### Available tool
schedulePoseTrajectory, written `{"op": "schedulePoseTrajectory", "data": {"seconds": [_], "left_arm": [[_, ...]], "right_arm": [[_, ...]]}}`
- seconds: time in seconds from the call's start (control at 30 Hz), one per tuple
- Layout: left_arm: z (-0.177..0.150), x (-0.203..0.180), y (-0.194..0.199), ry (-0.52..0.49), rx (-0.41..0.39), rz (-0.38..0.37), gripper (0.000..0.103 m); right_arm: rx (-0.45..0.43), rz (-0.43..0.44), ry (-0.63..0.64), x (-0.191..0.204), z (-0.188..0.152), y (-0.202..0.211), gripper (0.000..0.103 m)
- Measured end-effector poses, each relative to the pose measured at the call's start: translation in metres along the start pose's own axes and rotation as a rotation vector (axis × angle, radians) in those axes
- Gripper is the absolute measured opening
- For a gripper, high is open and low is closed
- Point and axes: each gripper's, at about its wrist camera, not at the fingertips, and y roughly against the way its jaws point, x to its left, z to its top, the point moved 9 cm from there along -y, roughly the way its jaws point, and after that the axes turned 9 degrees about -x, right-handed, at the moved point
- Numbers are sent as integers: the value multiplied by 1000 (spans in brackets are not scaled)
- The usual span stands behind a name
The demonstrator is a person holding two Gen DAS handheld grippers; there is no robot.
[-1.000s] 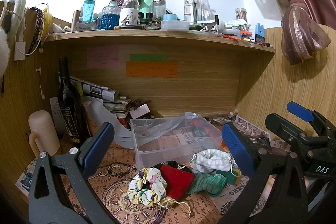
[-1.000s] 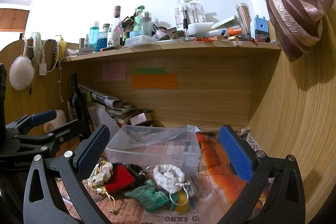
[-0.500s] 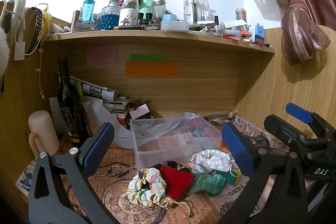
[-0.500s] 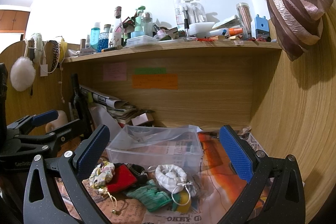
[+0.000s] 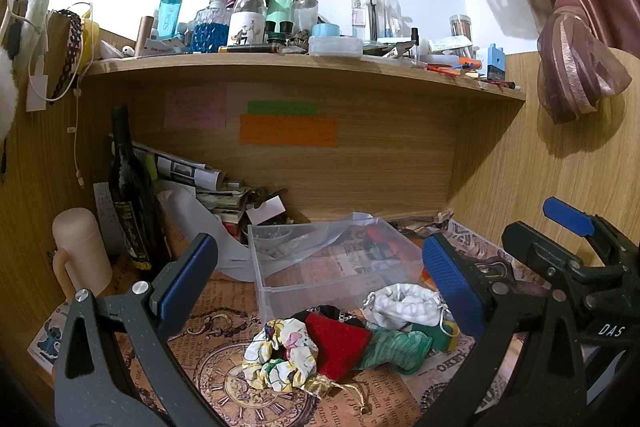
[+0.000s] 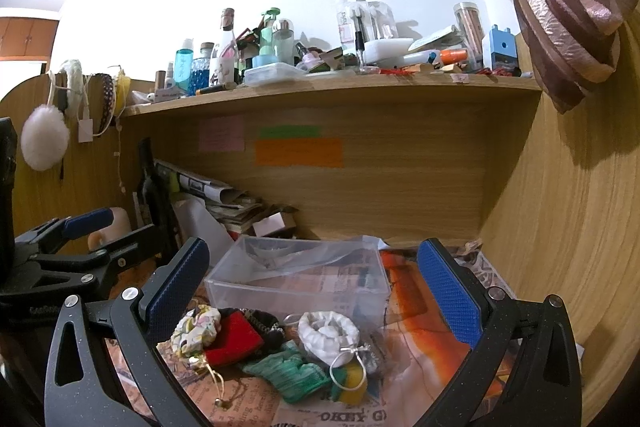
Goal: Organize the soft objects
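The main hazard is judged to be a tangled pick: the soft items are heaped together, so that a closing grasp on one piece could drag its neighbours along. The gold cord (image 5: pixel 352 393) trailing from beneath the red pouch (image 5: pixel 340 341) could be snagged, and the metal ring (image 6: pixel 344 367) lying against the white scrunchie (image 6: pixel 328 333) could be caught in the same way. A low or fast approach could also push the light clear plastic box (image 5: pixel 320 267) backwards, since the heap is seen touching its front wall. The thin plastic sheet (image 5: pixel 320 231) draped over the box's rim could be carried inside with whatever is dropped.

The left gripper (image 5: pixel 320 287) is held spread wide with nothing between its pads. The right gripper (image 6: pixel 312 287) is likewise released and empty. In each wrist view the heap lies low between the two pads, ahead of the fingertips and not touched by them. The floral scrunchie (image 5: pixel 282 355) sits at the left of the pile, the green scrunchie (image 5: pixel 396 347) and a yellow and green item (image 6: pixel 352 379) at its right, all on the printed paper (image 5: pixel 224 315) covering the desk, just in front of the box.
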Motion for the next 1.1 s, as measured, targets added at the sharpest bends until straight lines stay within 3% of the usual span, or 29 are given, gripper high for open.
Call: {"op": "schedulePoseTrajectory", "data": {"seconds": [0.2, 0.47, 0.6, 0.83, 1.1], "left_arm": [[-15, 6, -7, 14, 49, -12, 103], [-58, 32, -23, 60, 188, -1, 103], [-82, 51, -32, 73, 264, 35, 86], [-120, 83, -44, 127, 371, 79, 81], [-151, 86, -69, 173, 498, 21, 68]], "right_arm": [[62, 1, -5, -4, -17, -10, 103], [191, -26, -12, -24, -62, -23, 103], [252, -33, -18, -33, -83, -28, 102], [325, -23, -23, -42, -107, -36, 86], [391, 19, -23, -37, -122, -60, 72]]}}
